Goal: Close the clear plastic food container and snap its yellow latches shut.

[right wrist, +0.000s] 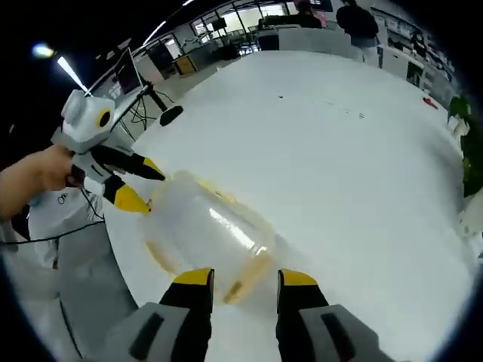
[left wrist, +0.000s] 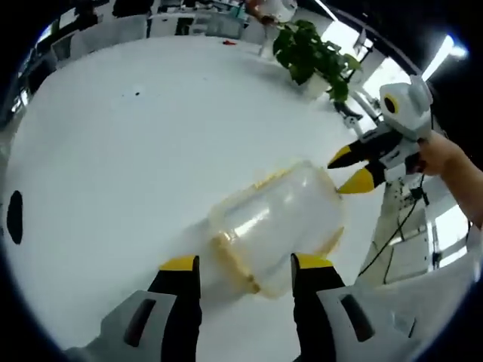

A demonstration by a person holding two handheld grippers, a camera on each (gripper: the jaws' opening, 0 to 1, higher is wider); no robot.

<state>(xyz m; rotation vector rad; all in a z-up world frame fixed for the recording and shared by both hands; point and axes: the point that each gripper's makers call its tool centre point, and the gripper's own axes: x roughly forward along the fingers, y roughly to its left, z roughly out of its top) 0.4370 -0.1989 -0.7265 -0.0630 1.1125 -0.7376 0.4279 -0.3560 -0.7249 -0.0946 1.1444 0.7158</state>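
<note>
Gripper left point(left wrist: 245, 262), gripper right point(right wrist: 242, 277): agape, empty, flanking clear food container point(left wrist: 275, 226); steady one end, press latch point(left wrist: 234, 264) squarely.

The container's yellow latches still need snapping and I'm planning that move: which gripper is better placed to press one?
Probably the left gripper: its open jaws straddle the container's yellow-edged rim. The right gripper sits at the opposite, clear end, better placed to brace it.
</note>
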